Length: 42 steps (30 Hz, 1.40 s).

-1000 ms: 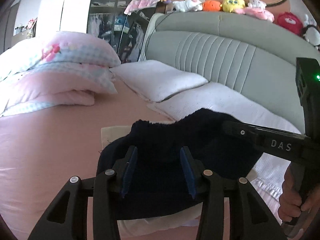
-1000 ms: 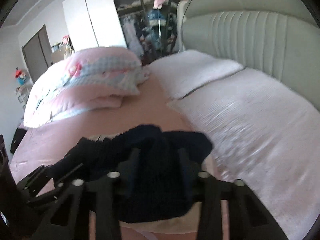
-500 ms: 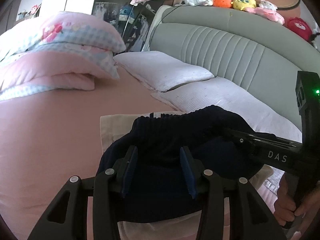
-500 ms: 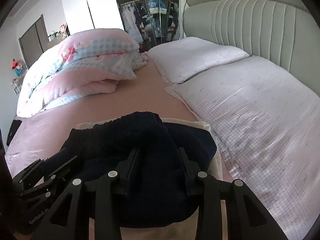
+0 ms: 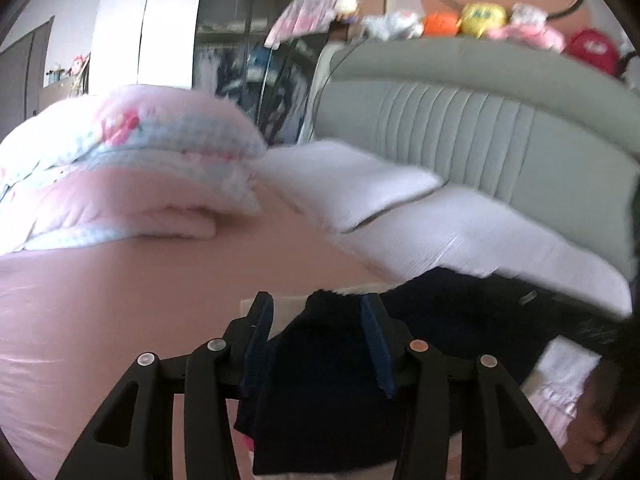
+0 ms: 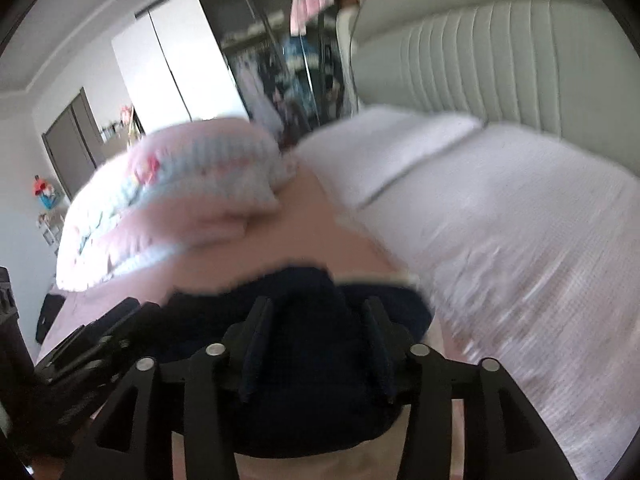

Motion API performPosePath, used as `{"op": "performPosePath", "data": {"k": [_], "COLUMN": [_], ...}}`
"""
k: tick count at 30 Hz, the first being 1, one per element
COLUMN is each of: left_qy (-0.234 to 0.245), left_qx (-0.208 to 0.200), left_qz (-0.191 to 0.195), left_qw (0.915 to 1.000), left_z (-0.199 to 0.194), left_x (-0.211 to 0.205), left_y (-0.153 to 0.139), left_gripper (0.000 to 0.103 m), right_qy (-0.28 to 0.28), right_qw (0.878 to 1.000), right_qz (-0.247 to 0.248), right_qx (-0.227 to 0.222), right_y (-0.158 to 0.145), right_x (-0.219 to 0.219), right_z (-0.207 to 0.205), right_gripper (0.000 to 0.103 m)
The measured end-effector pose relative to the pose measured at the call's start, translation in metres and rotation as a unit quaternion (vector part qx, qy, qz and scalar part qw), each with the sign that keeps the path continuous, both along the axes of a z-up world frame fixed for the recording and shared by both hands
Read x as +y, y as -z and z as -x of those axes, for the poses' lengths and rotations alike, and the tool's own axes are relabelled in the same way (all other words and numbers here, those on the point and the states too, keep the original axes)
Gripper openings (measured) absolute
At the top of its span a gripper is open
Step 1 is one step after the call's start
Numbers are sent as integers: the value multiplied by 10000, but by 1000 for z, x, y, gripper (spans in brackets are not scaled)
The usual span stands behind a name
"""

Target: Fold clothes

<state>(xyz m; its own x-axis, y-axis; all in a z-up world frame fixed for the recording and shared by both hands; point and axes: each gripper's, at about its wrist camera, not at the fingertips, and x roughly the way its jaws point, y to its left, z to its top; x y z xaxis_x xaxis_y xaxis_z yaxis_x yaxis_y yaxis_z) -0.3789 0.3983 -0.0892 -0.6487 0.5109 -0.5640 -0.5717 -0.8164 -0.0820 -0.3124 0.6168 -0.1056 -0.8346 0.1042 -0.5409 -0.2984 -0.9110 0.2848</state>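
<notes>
- The dark navy garment (image 5: 332, 392) lies bunched on the pink bed sheet (image 5: 100, 312), at six o'clock in both wrist views.
- Left gripper (image 5: 318, 340): fingers apart, fabric between them (no pad visibly pressing).
- Right gripper (image 6: 316, 340): jaws opening, garment between them; blur hides any contact.
- White pillows (image 5: 352, 184) sit at one o'clock.

Setting: bedroom in a home.
Landmark is the bed (image 5: 120, 300) with its pink sheet. At its head, a grey padded headboard (image 5: 480, 128) with two white pillows (image 5: 348, 184) against it; soft toys (image 5: 480, 20) line the headboard top. A folded pink quilt (image 5: 128, 168) lies on the bed's far side; beyond it stands a white wardrobe (image 5: 140, 28) beside an open section of hanging clothes (image 5: 240, 68).
</notes>
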Motion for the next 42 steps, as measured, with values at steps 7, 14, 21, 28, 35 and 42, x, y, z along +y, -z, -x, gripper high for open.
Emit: {"op": "performPosePath", "data": {"k": [7, 14, 21, 28, 35, 42], "left_qy": [-240, -308, -293, -713, -1275, -1838], "left_qx": [-745, -907, -1058, -760, -987, -864], "left_qz": [-65, -205, -416, 227, 636, 779], "left_qw": [9969, 9952, 9931, 9943, 9849, 9760], "left_z": [26, 30, 19, -7, -60, -120], "left_x": [1, -1, -47, -131, -243, -334], "left_y": [45, 52, 13, -46, -83, -83], "left_gripper": [47, 49, 52, 66, 82, 85], "right_qy": [83, 151, 173, -218, -956, -1718], "right_qw": [9971, 9961, 9985, 9967, 9915, 9805], "right_qz": [-104, 403, 183, 122, -34, 112], "right_qx": [-755, -765, -488, -770, -879, -953], "right_y": [39, 54, 5, -34, -84, -111], "right_x": [10, 28, 2, -72, -215, -338], "right_z": [24, 28, -5, -23, -40, -79], "right_gripper": [54, 71, 74, 80, 93, 103]}}
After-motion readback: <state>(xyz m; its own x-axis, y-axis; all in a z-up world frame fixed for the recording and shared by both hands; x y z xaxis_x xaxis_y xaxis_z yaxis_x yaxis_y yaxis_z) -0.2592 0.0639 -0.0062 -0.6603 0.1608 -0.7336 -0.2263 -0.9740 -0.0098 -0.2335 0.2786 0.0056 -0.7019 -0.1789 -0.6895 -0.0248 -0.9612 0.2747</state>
